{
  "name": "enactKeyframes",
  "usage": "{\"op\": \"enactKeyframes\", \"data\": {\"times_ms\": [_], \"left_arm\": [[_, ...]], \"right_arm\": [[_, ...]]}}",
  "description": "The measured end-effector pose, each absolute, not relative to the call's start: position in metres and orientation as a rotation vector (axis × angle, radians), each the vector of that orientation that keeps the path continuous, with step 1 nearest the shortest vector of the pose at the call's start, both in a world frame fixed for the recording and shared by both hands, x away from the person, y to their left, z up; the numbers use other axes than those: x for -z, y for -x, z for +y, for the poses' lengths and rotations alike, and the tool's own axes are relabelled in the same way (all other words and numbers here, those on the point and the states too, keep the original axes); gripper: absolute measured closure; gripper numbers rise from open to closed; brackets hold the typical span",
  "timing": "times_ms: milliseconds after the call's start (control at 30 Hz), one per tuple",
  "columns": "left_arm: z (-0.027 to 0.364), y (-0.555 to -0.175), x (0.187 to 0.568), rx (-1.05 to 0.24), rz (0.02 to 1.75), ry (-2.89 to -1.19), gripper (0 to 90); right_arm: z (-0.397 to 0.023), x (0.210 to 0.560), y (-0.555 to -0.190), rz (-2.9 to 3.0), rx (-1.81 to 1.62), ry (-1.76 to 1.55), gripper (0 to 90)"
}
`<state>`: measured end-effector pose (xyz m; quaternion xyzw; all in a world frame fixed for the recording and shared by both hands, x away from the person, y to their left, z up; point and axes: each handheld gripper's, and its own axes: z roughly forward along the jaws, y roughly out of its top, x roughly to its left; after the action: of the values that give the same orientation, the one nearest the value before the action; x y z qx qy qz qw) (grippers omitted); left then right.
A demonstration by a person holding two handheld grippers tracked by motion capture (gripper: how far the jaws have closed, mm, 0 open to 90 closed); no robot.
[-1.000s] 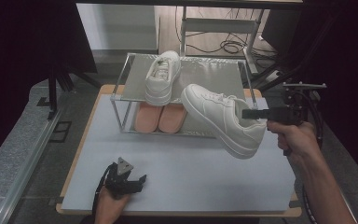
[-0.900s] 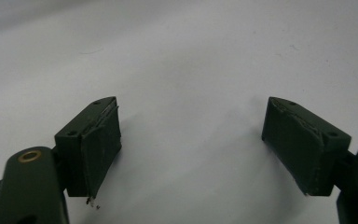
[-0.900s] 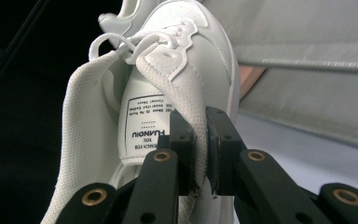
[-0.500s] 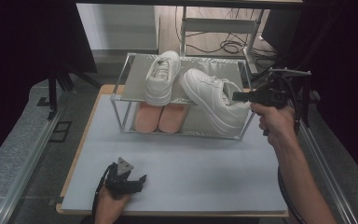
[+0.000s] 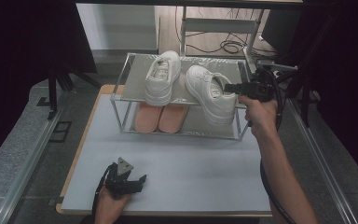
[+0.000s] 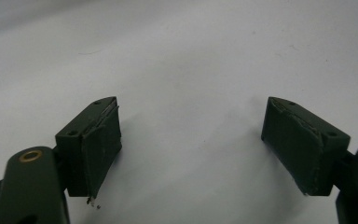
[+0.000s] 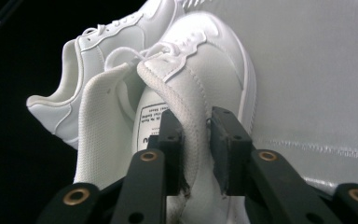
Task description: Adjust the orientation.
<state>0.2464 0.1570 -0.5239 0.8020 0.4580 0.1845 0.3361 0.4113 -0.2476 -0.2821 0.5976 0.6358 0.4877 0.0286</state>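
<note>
The sneaker's (image 7: 200,93) collar sits between the right gripper's (image 7: 196,154) just-opening jaws.

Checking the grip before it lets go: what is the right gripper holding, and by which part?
The right gripper has the white sneaker by its padded heel collar; the jaws have just been opening.

Right gripper (image 5: 230,87) held out level on an extended forearm, jaws just opening; left gripper (image 5: 137,181) resting low, jaws spread wide.
</note>
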Motion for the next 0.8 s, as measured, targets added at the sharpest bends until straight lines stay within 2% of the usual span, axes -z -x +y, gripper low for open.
{"op": "enactKeyframes", "data": {"times_ms": [133, 367, 567, 800], "left_arm": [[0.157, -0.246, 0.524, -0.485, 1.193, -2.092, 19.8], [0.157, -0.246, 0.524, -0.484, 1.190, -2.096, 19.8], [0.157, -0.247, 0.524, -0.482, 1.192, -2.094, 19.7], [0.157, -0.246, 0.524, -0.484, 1.192, -2.094, 19.7]], "right_arm": [[-0.245, 0.281, -0.411, 1.964, -1.508, -1.820, 67.7], [-0.256, 0.288, -0.412, 1.964, -1.630, -1.802, 54.6], [-0.262, 0.283, -0.406, 1.965, -1.667, -1.737, 51.6], [-0.279, 0.270, -0.388, 1.947, -1.640, -1.623, 53.1]]}}
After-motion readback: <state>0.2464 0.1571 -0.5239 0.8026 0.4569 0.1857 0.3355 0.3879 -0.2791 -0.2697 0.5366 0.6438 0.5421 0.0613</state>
